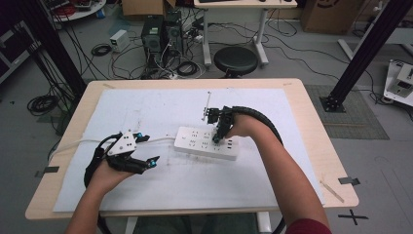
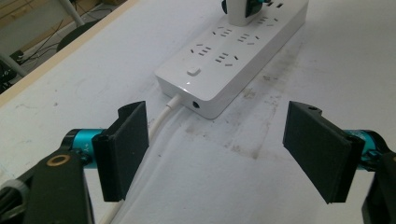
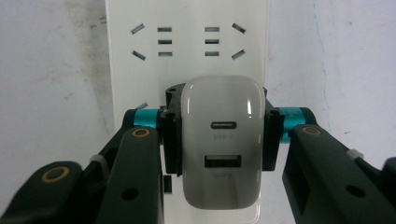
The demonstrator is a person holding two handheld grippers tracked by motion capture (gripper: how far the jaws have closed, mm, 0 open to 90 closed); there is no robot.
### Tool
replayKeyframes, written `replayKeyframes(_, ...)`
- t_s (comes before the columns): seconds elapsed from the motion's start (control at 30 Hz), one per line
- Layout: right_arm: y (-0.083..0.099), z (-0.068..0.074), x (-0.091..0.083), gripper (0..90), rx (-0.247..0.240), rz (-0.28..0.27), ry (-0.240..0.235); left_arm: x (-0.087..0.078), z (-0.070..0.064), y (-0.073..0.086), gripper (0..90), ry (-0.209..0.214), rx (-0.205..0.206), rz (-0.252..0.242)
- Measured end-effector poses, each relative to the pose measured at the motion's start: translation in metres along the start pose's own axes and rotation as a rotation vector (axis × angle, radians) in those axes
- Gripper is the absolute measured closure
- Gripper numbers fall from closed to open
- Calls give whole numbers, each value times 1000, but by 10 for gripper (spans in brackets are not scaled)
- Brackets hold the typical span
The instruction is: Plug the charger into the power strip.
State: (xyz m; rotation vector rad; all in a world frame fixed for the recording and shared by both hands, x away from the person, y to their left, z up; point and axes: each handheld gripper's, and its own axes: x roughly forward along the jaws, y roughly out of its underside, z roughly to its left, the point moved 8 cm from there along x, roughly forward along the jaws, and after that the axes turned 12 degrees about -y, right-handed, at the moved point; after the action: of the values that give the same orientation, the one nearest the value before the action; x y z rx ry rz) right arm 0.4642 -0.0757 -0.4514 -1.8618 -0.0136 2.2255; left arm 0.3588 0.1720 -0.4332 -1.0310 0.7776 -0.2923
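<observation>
Clamping a white charger (image 3: 221, 144) from both sides, the right gripper (image 3: 221, 140) holds it upright on the power strip (image 1: 207, 143), its jaws pressed against the charger's flanks. The charger's face shows a small oval port above a wider rectangular one. The power strip lies near the middle of the desk (image 1: 311, 122) on a white sheet (image 1: 146, 107), its white cord (image 2: 163, 116) running off to the left. The left gripper (image 1: 143, 148) rests on the sheet to the left of the strip, jaws spread wide apart with nothing between them, aimed at the strip's cord end.
</observation>
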Motion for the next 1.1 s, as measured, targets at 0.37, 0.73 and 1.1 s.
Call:
replayKeyframes(0.37, 16, 19, -33, 312, 107, -418, 10, -6, 7, -12, 226, -11, 3, -24)
replayKeyframes(0.73, 55, 56, -43, 223, 153, -726, 29, -7, 3, -20, 225, 14, -1, -65)
replayKeyframes(1.1, 84, 81, -35, 199, 170, -889, 81, -10, 6, -18, 221, 49, -32, -101)
